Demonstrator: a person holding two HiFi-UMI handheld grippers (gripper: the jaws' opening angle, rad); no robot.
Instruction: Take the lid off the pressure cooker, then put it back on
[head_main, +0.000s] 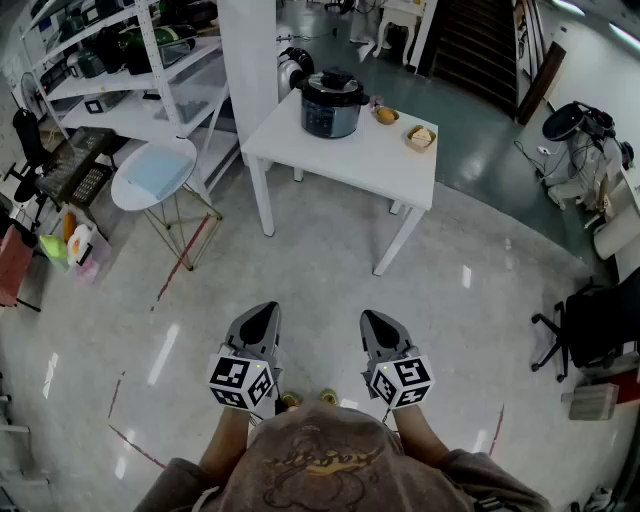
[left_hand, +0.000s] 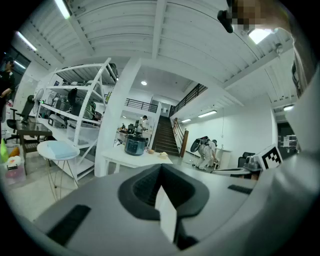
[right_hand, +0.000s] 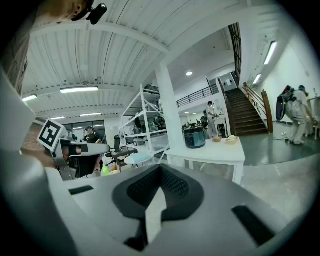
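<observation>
The dark pressure cooker (head_main: 331, 103) stands with its black lid (head_main: 334, 80) on, at the far left end of a white table (head_main: 340, 160) well ahead of me. It is small in the left gripper view (left_hand: 135, 144) and the right gripper view (right_hand: 194, 137). My left gripper (head_main: 258, 322) and right gripper (head_main: 379, 326) are held side by side close to my body, over the floor, far from the table. Both are shut with nothing between their jaws.
Two small bowls (head_main: 421, 137) sit on the table right of the cooker. A white pillar (head_main: 250, 60) and shelving (head_main: 120, 70) stand left of the table, with a round side table (head_main: 154, 172) in front. An office chair (head_main: 590, 325) is at the right. A person (right_hand: 90, 137) stands in the background.
</observation>
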